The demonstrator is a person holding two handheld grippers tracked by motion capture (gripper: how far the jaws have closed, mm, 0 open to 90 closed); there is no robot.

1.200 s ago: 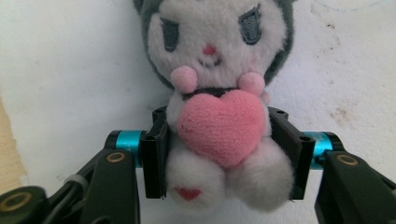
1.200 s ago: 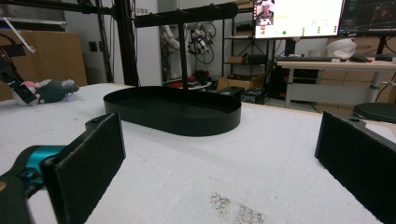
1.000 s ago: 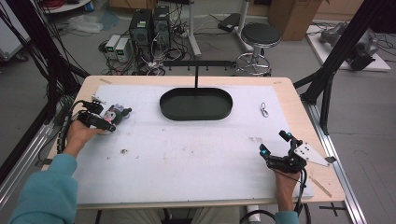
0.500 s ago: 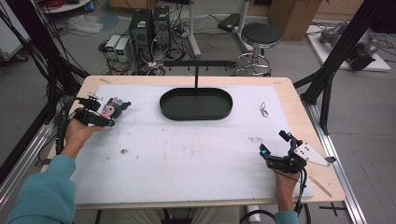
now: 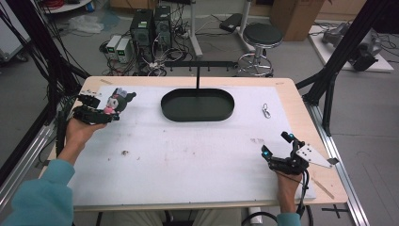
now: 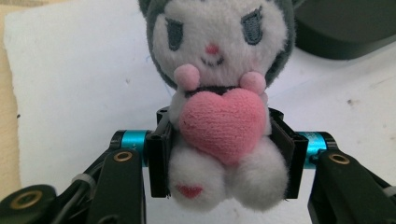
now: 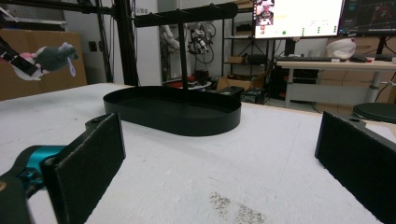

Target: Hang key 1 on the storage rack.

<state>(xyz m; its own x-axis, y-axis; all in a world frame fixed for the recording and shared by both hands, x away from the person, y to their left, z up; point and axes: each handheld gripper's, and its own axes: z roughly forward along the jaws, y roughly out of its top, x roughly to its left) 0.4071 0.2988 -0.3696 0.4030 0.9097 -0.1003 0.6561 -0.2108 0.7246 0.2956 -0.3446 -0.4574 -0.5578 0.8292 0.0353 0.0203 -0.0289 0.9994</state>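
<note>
A small plush doll [image 6: 219, 93] with a grey hood, white face and pink heart sits between the jaws of my left gripper [image 6: 224, 149], which is shut on its body. In the high view this left gripper [image 5: 107, 112] holds the plush doll [image 5: 115, 101] lifted above the far left of the white mat. My right gripper [image 5: 277, 145] rests low at the near right of the mat, open, with nothing between its pads [image 7: 88, 158]. From the right gripper view the plush doll [image 7: 51, 56] hangs far off at the upper left.
A black oval tray [image 5: 197, 106] on a post with a hook bar [image 5: 202, 63] stands at the back middle of the mat; the same tray [image 7: 173, 112] lies ahead of the right jaws. A small metal clip [image 5: 266, 111] lies right of the tray. Wooden table edges border the mat.
The left hand has lifted the plush doll off the mat and carried it slightly away from the person. The right gripper has kept still.
</note>
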